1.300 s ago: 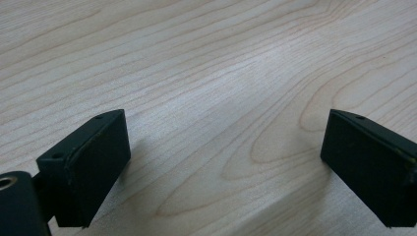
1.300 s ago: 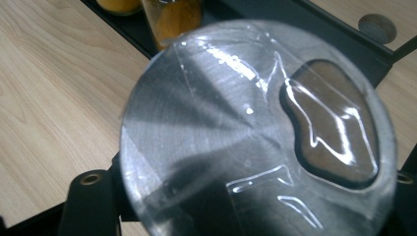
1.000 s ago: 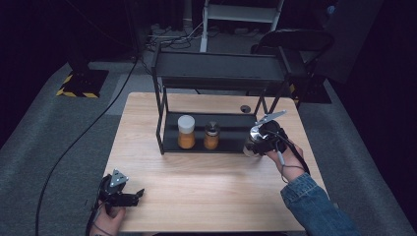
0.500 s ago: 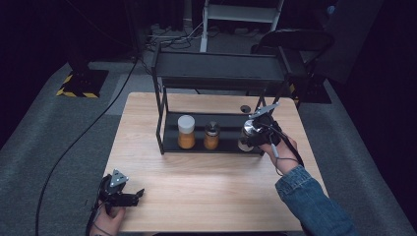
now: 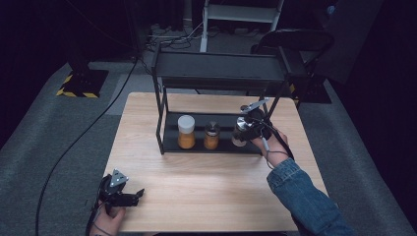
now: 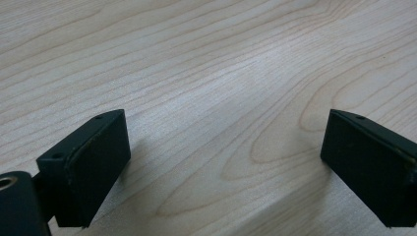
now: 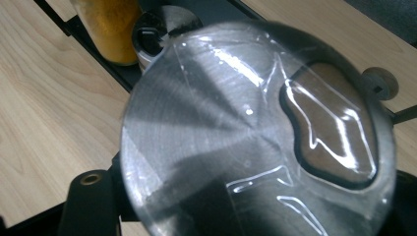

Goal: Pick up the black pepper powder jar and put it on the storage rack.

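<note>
Gripping a metal-lidded jar [image 5: 240,132] between its jaws, the right gripper [image 5: 248,125] is holding it at the right end of the black rack [image 5: 216,73], over the lower shelf. Standing beside it are a white-capped jar [image 5: 186,132] of orange powder and a smaller shaker [image 5: 212,135] with similar contents. Nearer the person, the left gripper [image 5: 129,195] is resting with jaws wide apart, clasping nothing, on the pale wooden table [image 5: 206,187]. Grey carpet [image 5: 59,147] is surrounding the table in a dark room.

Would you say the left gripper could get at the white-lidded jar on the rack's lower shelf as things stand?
Probably yes: the left gripper stands open, with bare table between it and the white-lidded jar at the shelf's open front.
</note>
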Motion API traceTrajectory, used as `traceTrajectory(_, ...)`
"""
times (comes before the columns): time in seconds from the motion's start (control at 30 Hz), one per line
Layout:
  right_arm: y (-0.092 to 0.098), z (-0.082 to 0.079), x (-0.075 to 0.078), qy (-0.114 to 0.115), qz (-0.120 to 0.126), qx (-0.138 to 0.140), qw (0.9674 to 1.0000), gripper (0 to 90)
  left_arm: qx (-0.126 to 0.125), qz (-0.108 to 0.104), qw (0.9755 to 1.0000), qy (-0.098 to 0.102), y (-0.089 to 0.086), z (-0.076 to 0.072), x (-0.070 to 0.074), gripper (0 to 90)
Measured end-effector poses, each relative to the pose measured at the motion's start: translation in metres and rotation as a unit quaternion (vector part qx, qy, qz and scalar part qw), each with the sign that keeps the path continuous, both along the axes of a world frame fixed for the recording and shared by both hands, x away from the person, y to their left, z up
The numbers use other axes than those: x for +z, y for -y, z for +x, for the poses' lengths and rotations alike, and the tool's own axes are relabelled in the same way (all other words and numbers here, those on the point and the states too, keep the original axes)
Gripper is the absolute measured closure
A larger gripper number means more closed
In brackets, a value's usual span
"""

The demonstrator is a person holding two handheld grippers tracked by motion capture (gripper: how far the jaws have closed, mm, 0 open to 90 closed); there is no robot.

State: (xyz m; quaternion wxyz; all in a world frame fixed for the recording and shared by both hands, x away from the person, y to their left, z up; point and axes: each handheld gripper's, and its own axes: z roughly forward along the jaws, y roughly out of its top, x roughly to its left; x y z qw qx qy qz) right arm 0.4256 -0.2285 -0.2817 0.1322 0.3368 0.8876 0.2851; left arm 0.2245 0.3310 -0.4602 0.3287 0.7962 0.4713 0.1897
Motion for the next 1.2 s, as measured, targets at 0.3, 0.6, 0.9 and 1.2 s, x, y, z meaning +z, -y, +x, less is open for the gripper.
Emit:
traceTrajectory(0.3,-0.013,0.018,-0.012,-0.008,-0.007,0.001,0.9999,30.8,0.0,0.0,1.0,0.0,0.0,0.0,0.0,4.8)
traceTrajectory(0.6,-0.018,0.03,-0.029,-0.013,-0.013,-0.005,0.9998,30.8,0.0,0.0,1.0,0.0,0.0,0.0,0.0,4.7)
traceTrajectory(0.9,-0.021,0.039,-0.044,-0.016,-0.015,-0.012,0.9997,30.8,0.0,0.0,1.0,0.0,0.0,0.0,0.0,4.8)
traceTrajectory(1.2,-0.026,0.043,-0.059,-0.018,-0.023,-0.019,0.9994,30.8,0.0,0.0,1.0,0.0,0.0,0.0,0.0,4.7)
